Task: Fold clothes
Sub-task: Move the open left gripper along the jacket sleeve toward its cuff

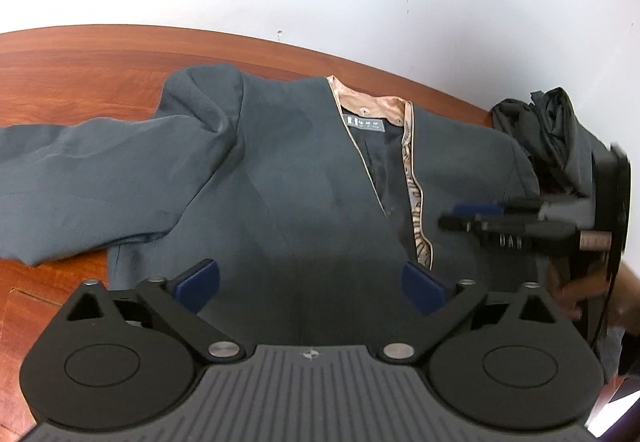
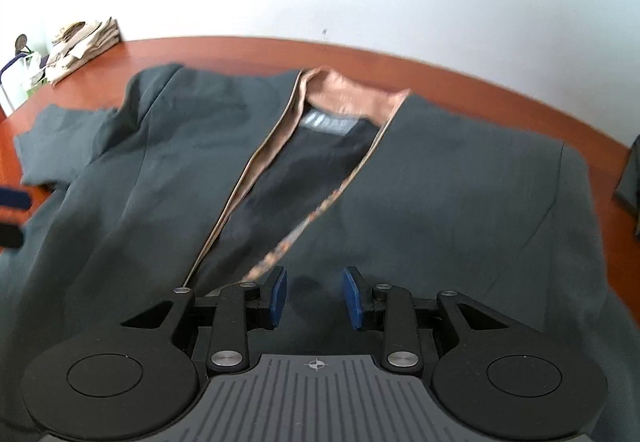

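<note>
A dark grey jacket (image 1: 280, 170) with tan lining lies front up on the reddish wooden table (image 1: 80, 54), collar toward the wall. One sleeve (image 1: 80, 178) stretches out to the left. My left gripper (image 1: 310, 288) hovers over the jacket's lower front, open wide, with nothing between its blue pads. In the right wrist view the jacket (image 2: 440, 182) fills the frame. My right gripper (image 2: 315, 296) stands just above the cloth near the lapel edge, pads apart and nothing pinched. The right gripper (image 1: 460, 216) also shows from the side over the jacket's right half.
A crumpled dark cloth bundle (image 1: 552, 130) sits at the table's right end. Folded beige clothes (image 2: 84, 42) are stacked at the far left of the table (image 2: 240, 50). A white wall runs behind the table. A person's hand (image 1: 576, 290) holds the right gripper.
</note>
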Demonstrator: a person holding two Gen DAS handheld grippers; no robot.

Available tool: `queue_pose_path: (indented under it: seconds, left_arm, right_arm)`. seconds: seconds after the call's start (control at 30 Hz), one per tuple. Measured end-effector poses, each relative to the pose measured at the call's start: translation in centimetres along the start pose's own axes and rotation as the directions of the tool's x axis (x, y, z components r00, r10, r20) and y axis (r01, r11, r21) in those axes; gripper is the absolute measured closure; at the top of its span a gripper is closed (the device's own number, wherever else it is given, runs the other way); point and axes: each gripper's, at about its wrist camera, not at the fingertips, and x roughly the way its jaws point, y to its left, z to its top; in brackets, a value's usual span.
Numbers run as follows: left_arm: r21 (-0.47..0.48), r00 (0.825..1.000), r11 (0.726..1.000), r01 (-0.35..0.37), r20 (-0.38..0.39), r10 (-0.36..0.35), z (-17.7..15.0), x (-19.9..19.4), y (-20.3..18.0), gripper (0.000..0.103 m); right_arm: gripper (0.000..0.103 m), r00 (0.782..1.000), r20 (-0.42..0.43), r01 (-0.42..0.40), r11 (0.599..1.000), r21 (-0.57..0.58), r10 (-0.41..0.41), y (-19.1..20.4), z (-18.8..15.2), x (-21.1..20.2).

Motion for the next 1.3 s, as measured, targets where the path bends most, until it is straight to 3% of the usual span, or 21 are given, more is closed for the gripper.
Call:
queue_pose_path:
  seconds: [0.2, 0.43, 0.57, 0.7, 0.87, 1.0, 1.1, 1.3]
  left_arm:
    - [0.003, 0.997, 0.997, -0.077, 0.007, 0.077, -0.7, -0.3, -0.2, 0.001]
    - [-0.102, 0.962, 0.960, -0.259, 0.058, 0.266, -0.2, -1.3, 2.0, 0.001]
    - [-0.153, 0.936, 0.930, -0.333, 0.065, 0.346, 0.5, -1.8, 4.6, 0.001]
    - [-0.173, 0.921, 0.914, -0.367, 0.072, 0.383, 1.1, -2.7, 7.3, 0.001]
    - [-0.129, 0.897, 0.898, -0.420, 0.091, 0.433, 1.3, -4.6, 10.2, 0.001]
    - [-0.084, 0.914, 0.919, -0.384, 0.107, 0.392, 0.9, -7.3, 12.4, 0.001]
    - [-0.058, 0.931, 0.938, -0.341, 0.120, 0.346, 0.8, -9.5, 14.0, 0.001]
    - [0.013, 0.946, 0.952, -0.306, 0.113, 0.303, 0.2, -13.2, 16.7, 0.001]
  right_arm:
    - [0.063, 0.999, -0.020, 0.043, 0.999, 0.031, -0.043, -1.8, 1.6, 3.0]
    - [0.060, 1.000, 0.001, 0.026, 0.995, 0.099, -0.026, -2.5, 2.2, 2.7]
    - [0.042, 1.000, 0.018, -0.015, 0.991, 0.132, 0.012, -2.5, 2.1, 1.1]
    - [0.031, 0.999, 0.024, -0.030, 0.993, 0.116, 0.028, -1.0, 2.0, -1.0]
    - [0.013, 0.998, 0.060, 0.017, 0.988, 0.154, -0.027, 1.9, 1.5, -5.2]
    - [0.001, 0.992, 0.080, 0.079, 0.973, 0.215, -0.098, 5.1, 1.3, -8.8]
    - [0.000, 0.983, 0.097, 0.122, 0.954, 0.275, -0.153, 8.0, 1.0, -11.6]
    - [0.000, 0.961, 0.113, 0.186, 0.892, 0.412, -0.252, 13.2, 0.2, -16.5]
